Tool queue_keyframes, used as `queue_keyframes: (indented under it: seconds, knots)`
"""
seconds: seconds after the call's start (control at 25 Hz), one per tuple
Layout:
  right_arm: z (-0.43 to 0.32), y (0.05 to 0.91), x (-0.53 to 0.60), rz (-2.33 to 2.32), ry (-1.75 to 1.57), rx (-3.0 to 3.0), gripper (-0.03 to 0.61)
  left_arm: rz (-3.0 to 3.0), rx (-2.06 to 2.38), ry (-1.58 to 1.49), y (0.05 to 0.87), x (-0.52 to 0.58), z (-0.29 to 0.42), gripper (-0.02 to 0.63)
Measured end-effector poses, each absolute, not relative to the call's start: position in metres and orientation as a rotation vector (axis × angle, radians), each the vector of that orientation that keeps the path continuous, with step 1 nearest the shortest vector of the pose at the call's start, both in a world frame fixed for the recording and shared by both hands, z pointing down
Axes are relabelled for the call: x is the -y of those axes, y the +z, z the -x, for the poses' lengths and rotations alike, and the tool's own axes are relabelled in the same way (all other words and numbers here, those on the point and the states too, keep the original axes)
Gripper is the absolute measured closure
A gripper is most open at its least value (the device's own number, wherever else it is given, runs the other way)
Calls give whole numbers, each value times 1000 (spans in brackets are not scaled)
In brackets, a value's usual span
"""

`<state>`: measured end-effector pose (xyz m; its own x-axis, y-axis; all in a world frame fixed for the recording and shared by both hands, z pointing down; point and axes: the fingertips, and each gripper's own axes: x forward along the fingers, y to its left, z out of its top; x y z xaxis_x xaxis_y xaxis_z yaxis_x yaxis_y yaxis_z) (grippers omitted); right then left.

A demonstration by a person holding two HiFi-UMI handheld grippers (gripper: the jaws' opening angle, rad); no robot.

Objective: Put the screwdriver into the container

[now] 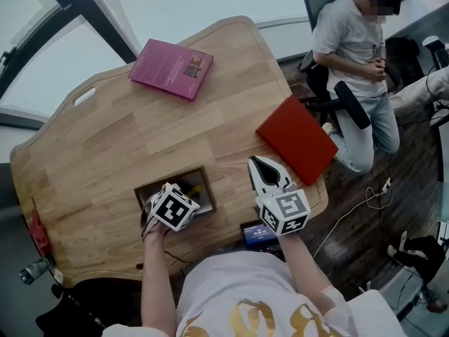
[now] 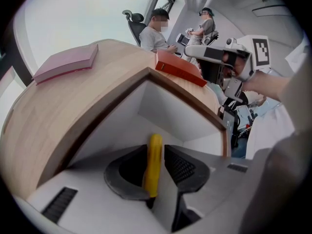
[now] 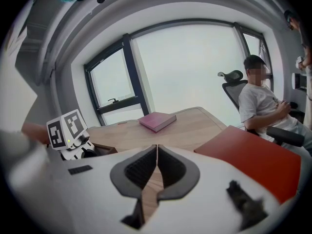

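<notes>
The container (image 1: 172, 173) is a shallow box with a brown wooden rim and pale inner walls (image 2: 165, 106), set near the table's front edge. My left gripper (image 2: 156, 149) points down into it, its marker cube covering most of the box in the head view. The yellow screwdriver handle (image 2: 154, 160) stands between the jaws inside the box, leaning on the left pad with a thin gap at the right pad. A bit of yellow screwdriver (image 1: 194, 187) shows beside the cube. My right gripper (image 1: 261, 166) hovers over the table to the right of the box, shut and empty (image 3: 157, 149).
A pink book (image 1: 172, 67) lies at the far side of the wooden table (image 1: 105, 139). A red book (image 1: 296, 139) overhangs the right edge. A seated person (image 1: 354, 41) is beyond it. A small dark device (image 1: 257, 232) sits at the near edge.
</notes>
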<state>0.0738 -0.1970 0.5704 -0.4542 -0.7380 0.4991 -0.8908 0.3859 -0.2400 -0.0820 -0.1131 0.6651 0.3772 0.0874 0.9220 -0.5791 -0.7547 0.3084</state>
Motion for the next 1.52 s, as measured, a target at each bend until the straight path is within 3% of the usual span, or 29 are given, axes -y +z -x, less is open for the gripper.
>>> queue_keyframes:
  seconds: [0.68, 1.12, 1.52]
  knots:
    - [-65, 557, 192, -1389, 655, 2383, 545, -2095, 548, 1270, 631, 125, 77, 495]
    - [-54, 540, 180, -1371, 629, 2436, 545, -2097, 745, 1080, 602, 135, 96, 591]
    - [-46, 523, 168, -1363, 594, 2472, 545, -2106, 906, 864, 575, 137, 111, 600]
